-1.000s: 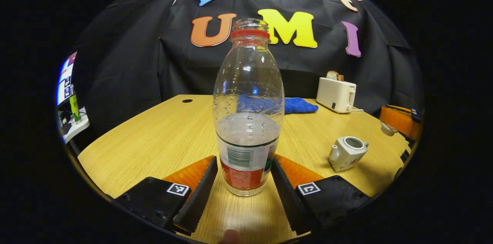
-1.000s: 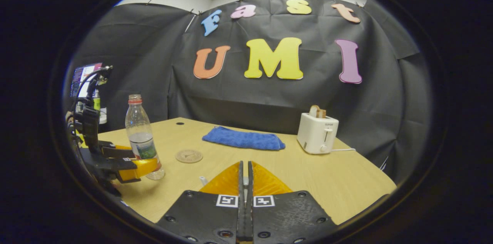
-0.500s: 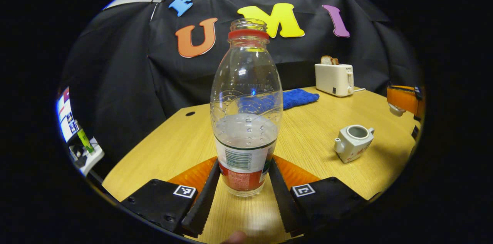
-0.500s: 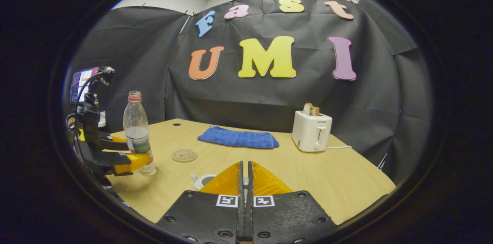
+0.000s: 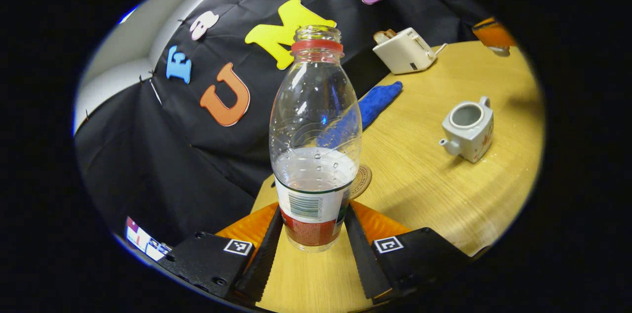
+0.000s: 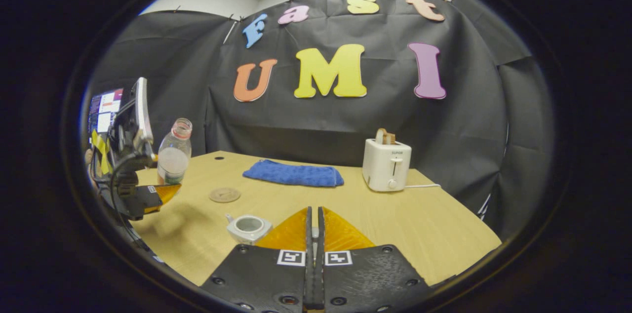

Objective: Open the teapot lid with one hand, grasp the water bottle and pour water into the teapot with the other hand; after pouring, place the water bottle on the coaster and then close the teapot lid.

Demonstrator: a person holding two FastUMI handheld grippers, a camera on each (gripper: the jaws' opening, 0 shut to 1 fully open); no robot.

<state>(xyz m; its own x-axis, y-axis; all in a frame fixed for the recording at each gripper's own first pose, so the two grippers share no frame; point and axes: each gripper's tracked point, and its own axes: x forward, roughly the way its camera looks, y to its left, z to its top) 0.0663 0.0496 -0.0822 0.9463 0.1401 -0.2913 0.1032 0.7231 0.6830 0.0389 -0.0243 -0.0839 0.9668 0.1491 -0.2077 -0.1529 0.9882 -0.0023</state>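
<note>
The left claw (image 5: 312, 249) is clamped on the water bottle (image 5: 314, 145), both fingers pressed against its labelled lower part; the bottle has no cap, is partly filled, and is held above the bench (image 5: 434, 189), tilted in the right gripper view (image 6: 173, 155). The teapot (image 5: 466, 128) stands on the bench with its lid off and its mouth open, to the right of the bottle in the left gripper view. The round coaster (image 5: 363, 180) lies on the bench just behind the bottle, between it and the blue cloth (image 5: 377, 100). The white toaster (image 5: 405, 50) stands beyond the cloth. The right claw (image 6: 313, 234) has its fingers pressed together; whether anything is pinched between them I cannot tell.
</note>
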